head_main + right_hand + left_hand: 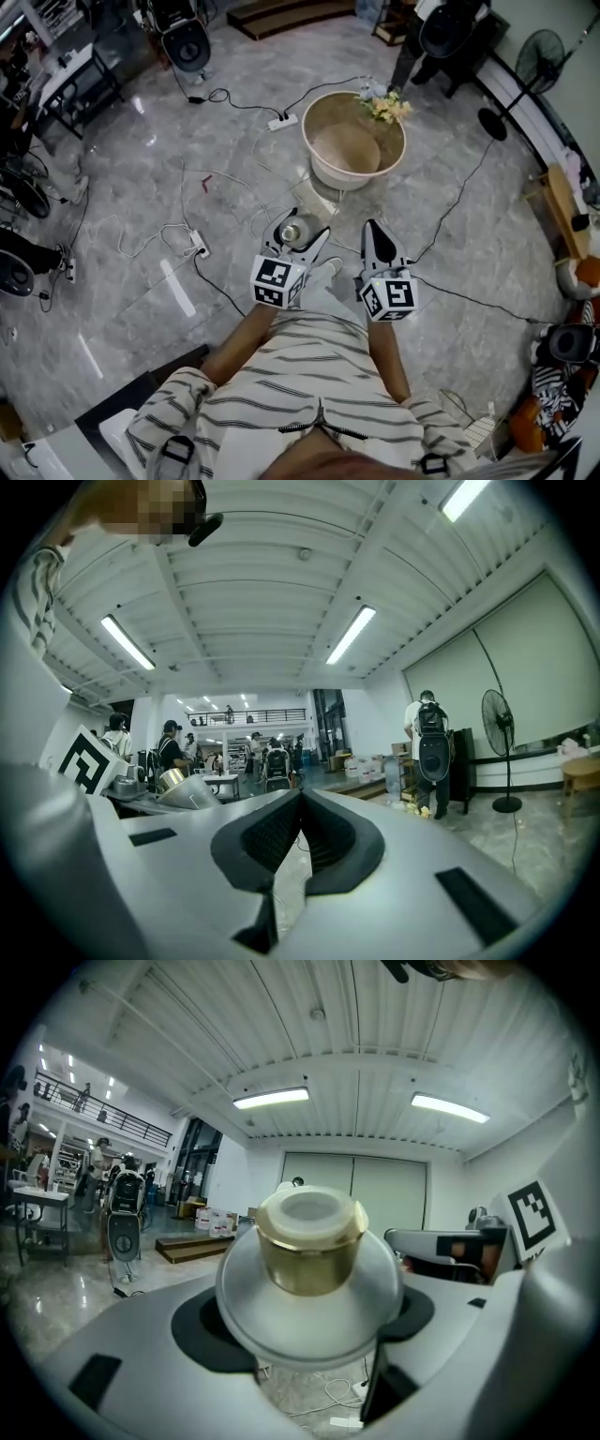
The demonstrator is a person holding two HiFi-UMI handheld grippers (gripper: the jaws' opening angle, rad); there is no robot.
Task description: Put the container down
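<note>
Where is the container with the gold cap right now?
The container is clamped in the left gripper, just left of centre in the head view and a little short of the beige tub.

From above, a person in a striped shirt (300, 366) holds both grippers out over a grey marble floor (112, 281). The left gripper (302, 227) clasps a container (293, 232), its gold cap facing up between the jaws. Just beside it, the right gripper (373, 230) has its jaws together, empty. Ahead stands a round beige tub (319, 167) with yellow flowers (386, 108) at its rim, and cables (239, 101) trail across the floor
</note>
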